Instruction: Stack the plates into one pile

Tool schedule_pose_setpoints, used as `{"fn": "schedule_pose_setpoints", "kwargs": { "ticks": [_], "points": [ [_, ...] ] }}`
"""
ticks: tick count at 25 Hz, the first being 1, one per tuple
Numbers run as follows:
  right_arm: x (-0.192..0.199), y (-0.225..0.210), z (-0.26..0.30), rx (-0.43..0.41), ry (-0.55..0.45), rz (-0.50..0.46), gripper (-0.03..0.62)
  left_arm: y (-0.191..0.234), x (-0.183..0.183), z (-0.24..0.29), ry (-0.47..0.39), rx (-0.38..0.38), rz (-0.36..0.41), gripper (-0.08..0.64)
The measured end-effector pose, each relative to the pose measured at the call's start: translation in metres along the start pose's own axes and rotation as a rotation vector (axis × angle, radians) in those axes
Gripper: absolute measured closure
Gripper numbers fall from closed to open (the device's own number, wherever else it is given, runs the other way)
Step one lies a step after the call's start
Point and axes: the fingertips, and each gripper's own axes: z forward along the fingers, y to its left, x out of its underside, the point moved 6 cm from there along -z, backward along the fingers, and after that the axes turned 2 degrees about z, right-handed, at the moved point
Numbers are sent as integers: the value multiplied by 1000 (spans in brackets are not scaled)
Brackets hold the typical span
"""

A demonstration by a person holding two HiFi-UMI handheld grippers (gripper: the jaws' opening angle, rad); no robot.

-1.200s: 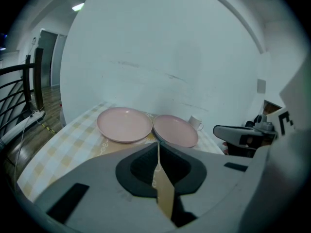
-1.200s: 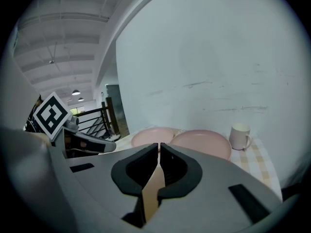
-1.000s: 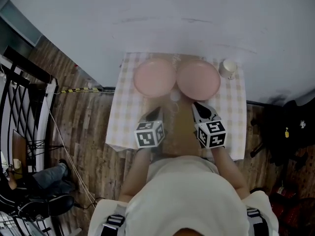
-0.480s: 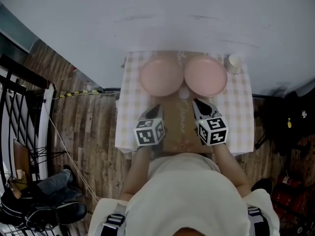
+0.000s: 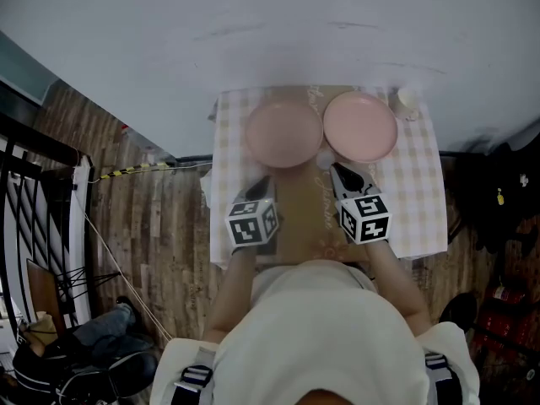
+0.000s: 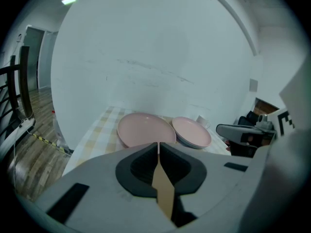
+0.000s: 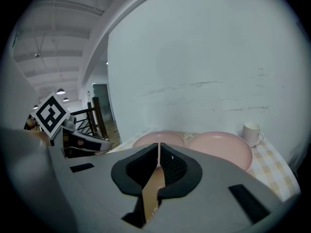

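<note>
Two pink plates lie side by side at the far edge of the small table: the left plate [image 5: 283, 133] [image 6: 144, 129] [image 7: 157, 139] and the right plate [image 5: 360, 126] [image 6: 191, 132] [image 7: 221, 147]. My left gripper [image 5: 260, 186] [image 6: 158, 143] hovers just short of the left plate, jaws shut with nothing between them. Short of the right plate, my right gripper [image 5: 339, 175] [image 7: 159, 145] is likewise shut and empty. Neither touches a plate.
The table carries a checked cloth [image 5: 424, 202] with a brown runner [image 5: 305, 209] down its middle. A white mug [image 5: 408, 98] [image 7: 252, 132] stands at the far right corner beside the right plate. A white wall rises right behind the table; wooden floor and black railings lie at left.
Both grippers have drifted forward toward the plates, still shut. The view has shifted, so the table sits more to the right and nearer.
</note>
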Motion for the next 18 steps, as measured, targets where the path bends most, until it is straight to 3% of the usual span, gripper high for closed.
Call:
{"fn": "schedule_pose_setpoints", "kwargs": {
  "ticks": [18],
  "points": [
    [15,5,51,98,80,1,580,59,-10,36,26,9,-15,546]
  ]
}}
